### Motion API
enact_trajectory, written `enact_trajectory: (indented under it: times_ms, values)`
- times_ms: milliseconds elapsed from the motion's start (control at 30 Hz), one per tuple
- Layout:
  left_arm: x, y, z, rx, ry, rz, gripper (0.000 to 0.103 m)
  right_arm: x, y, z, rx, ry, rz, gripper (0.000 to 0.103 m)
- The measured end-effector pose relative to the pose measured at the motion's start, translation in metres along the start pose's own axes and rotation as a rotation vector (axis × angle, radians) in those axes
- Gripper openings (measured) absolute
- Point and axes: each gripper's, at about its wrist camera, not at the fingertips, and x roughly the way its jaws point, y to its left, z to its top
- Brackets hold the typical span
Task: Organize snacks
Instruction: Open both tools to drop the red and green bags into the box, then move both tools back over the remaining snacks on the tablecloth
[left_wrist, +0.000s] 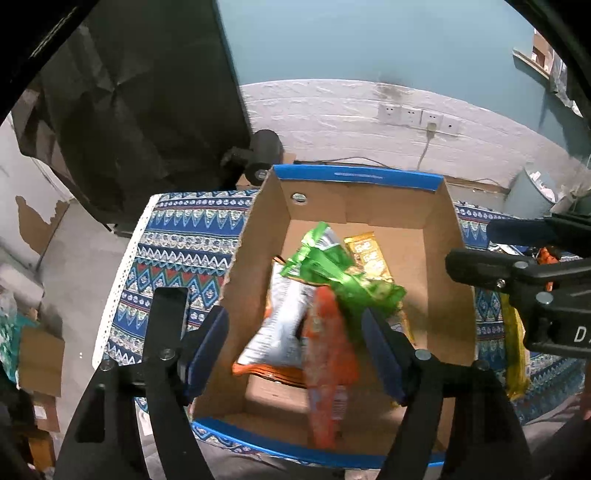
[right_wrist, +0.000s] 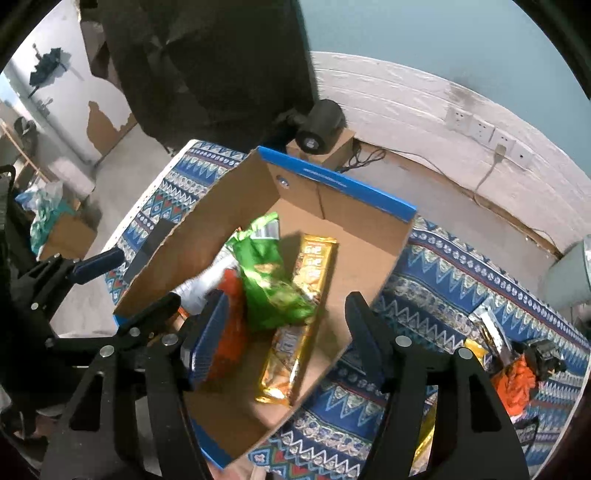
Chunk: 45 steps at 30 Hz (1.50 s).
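Note:
A cardboard box (left_wrist: 258, 236) with blue rims stands on a patterned cloth; it also shows in the right wrist view (right_wrist: 369, 258). Inside lie a green bag (left_wrist: 332, 266) (right_wrist: 269, 280), a gold bar pack (left_wrist: 369, 254) (right_wrist: 303, 317), a silver bag (left_wrist: 280, 317) and an orange bag (left_wrist: 328, 354) (right_wrist: 229, 332). My left gripper (left_wrist: 295, 350) is open above the box, over the orange and silver bags, holding nothing. My right gripper (right_wrist: 280, 339) is open above the box and empty; it also shows at the right edge of the left wrist view (left_wrist: 476, 251).
More snack packs lie on the blue patterned cloth (right_wrist: 443, 266) right of the box: an orange one (right_wrist: 517, 384), a silver one (right_wrist: 491, 328) and a yellow one (left_wrist: 515, 350). A black cylinder (right_wrist: 321, 125) sits behind the box. A grey bin (left_wrist: 532, 192) stands by the wall.

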Motion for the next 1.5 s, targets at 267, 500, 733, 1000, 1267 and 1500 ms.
enact_trajectory:
  times_ms: [267, 500, 733, 1000, 1267, 1500]
  values:
    - [-0.008, -0.022, 0.003, 0.027, 0.0, -0.027, 0.077, -0.014, -0.024, -0.013, 0.041, 0.0, -0.026, 0.066]
    - [-0.011, -0.05, 0.005, 0.074, 0.003, -0.04, 0.079, -0.032, -0.046, -0.029, 0.067, -0.019, -0.063, 0.066]
    - [-0.007, -0.078, 0.009, 0.098, 0.033, -0.082, 0.079, -0.051, -0.07, -0.048, 0.093, -0.027, -0.105, 0.066]
    - [-0.007, -0.114, 0.01, 0.123, 0.065, -0.129, 0.079, -0.076, -0.104, -0.076, 0.135, -0.044, -0.153, 0.073]
    - [0.001, -0.149, 0.009, 0.156, 0.109, -0.16, 0.079, -0.096, -0.146, -0.103, 0.218, -0.052, -0.196, 0.073]
    - [0.01, -0.18, 0.008, 0.191, 0.14, -0.18, 0.079, -0.111, -0.186, -0.126, 0.305, -0.057, -0.262, 0.075]
